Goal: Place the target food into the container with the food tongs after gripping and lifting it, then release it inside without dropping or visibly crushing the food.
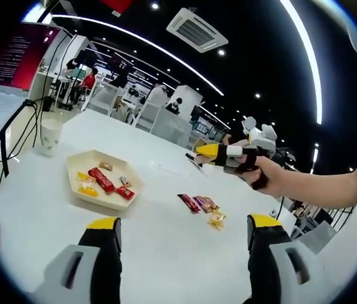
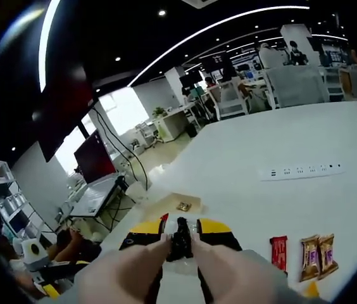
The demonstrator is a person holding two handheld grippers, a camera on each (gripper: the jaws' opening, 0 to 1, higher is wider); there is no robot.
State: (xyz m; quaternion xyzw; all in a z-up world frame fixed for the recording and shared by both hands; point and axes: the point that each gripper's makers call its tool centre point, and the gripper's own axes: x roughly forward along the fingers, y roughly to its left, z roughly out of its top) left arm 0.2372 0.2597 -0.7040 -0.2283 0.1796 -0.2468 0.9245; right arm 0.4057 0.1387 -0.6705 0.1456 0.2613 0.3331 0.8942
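On the white bench point(image 1: 166, 253), the tray-like container point(image 1: 102, 179) sits at ten o'clock in the left gripper view, wrapped snacks inside. The left claw point(image 1: 183, 233) hangs wide and empty. Loose candies point(image 1: 202, 206) lie centre: light, crinkly, slippery, best pinched mid-wrapper. At two o'clock a hand point(image 1: 272, 177) holds the right claw point(image 2: 180, 238) level, pinching a dark tong-like piece point(image 2: 180, 239) above the container.

Smooth glossy white table point(image 1: 166, 247); shiny foil-wrapped snacks point(image 1: 202, 204).
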